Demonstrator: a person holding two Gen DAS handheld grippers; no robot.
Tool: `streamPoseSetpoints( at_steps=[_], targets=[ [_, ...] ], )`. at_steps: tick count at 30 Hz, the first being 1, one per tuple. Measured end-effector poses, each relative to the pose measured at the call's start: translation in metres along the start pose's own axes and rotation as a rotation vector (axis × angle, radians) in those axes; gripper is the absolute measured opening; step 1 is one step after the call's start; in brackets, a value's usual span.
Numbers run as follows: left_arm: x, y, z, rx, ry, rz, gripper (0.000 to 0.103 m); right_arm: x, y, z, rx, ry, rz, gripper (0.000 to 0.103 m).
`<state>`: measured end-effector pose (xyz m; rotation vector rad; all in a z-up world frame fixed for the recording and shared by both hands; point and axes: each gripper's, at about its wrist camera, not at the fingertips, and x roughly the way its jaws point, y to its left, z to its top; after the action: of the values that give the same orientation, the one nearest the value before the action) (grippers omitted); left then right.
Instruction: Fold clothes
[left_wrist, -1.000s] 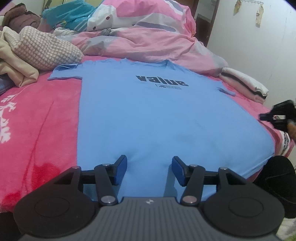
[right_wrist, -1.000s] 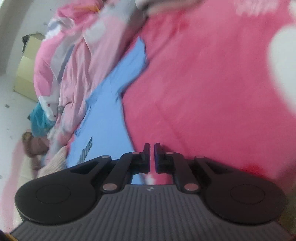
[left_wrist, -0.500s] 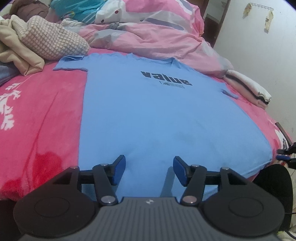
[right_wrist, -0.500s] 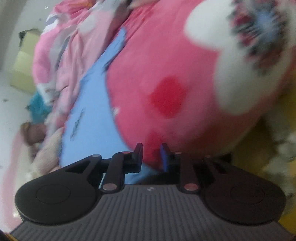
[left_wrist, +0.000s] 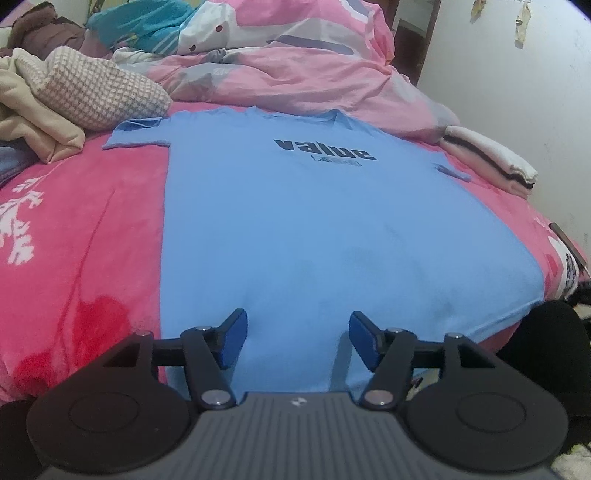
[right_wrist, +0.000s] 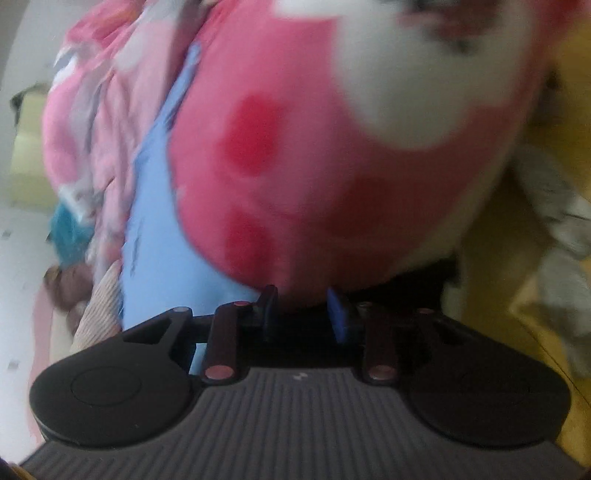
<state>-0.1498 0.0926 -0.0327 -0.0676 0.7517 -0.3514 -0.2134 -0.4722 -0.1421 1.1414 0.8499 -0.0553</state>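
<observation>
Blue tee (left_wrist: 314, 229) x1 flat on bed; L tool (left_wrist: 297, 338) wide open, R tool (right_wrist: 303, 312) part-open, both empty.

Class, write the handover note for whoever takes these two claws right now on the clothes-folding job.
Left claw: open, empty, over the hem of the blue T-shirt.
Right claw: open, empty, at the edge of the pink blanket; its view is blurred.
Shirt: lies flat, print up, sleeves out, collar toward the pink duvet.
Done: shirt spread; a folded stack sits at its right.
Left: every fold.
</observation>
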Motion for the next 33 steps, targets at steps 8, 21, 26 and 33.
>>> streamPoseSetpoints(
  at_steps=[8, 21, 26, 33],
  targets=[
    [0.002, -0.019, 0.002, 0.103, 0.052, 0.052, 0.077, -0.050, 0.003, -0.054, 0.020, -0.193, 0.100, 0.041],
    [-0.026, -0.029, 0.011, 0.035, 0.082, 0.207, 0.079, -0.035, 0.077, -0.048, -0.157, -0.130, 0.382, 0.079],
    [-0.035, -0.037, 0.024, 0.030, 0.056, 0.246, 0.085, -0.019, 0.092, -0.047, -0.211, -0.092, 0.385, 0.083],
    [-0.030, -0.052, 0.047, 0.052, 0.010, 0.259, 0.093, -0.008, 0.107, -0.044, -0.292, -0.086, 0.292, 0.087]
  ],
)
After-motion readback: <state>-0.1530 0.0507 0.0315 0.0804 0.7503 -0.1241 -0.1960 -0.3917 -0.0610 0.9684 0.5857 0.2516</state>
